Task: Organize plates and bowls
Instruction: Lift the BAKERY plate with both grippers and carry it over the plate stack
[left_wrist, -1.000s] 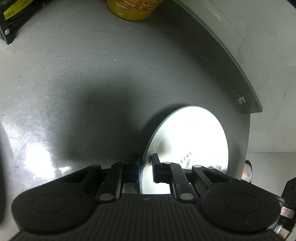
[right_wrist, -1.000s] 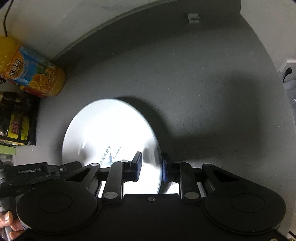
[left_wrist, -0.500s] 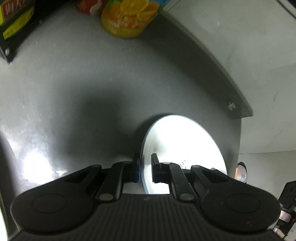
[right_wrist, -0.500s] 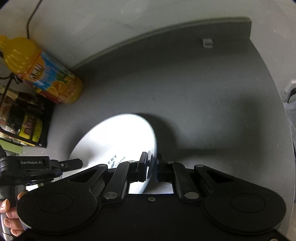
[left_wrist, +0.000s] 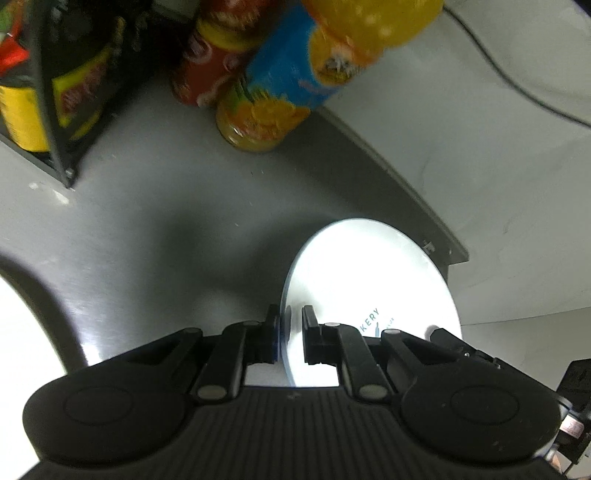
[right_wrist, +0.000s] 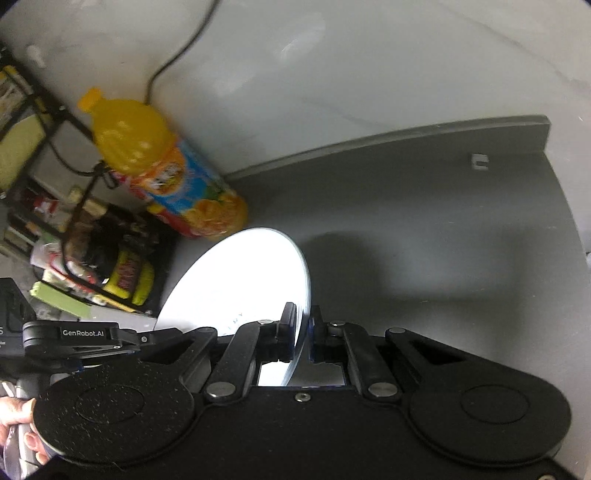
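A white plate (left_wrist: 369, 288) with blue "BAKERY" lettering is held between both grippers above the grey table (left_wrist: 184, 206). My left gripper (left_wrist: 290, 338) is shut on the plate's left rim. My right gripper (right_wrist: 303, 334) is shut on the opposite rim of the same plate (right_wrist: 243, 280). The plate is tilted and lifted off the table, and casts a shadow on it. The left gripper also shows in the right wrist view (right_wrist: 85, 334), at the plate's far side.
An orange juice bottle (right_wrist: 166, 177) stands at the table's back left, with a red can (left_wrist: 210, 62) beside it. A black wire rack (right_wrist: 66, 229) of snack packets stands at the left. A white wall and a black cable (right_wrist: 173, 59) are behind.
Both grippers have risen with the plate. The table has dropped away and the bottle and rack have come more into view. The right gripper closed on the plate's rim.
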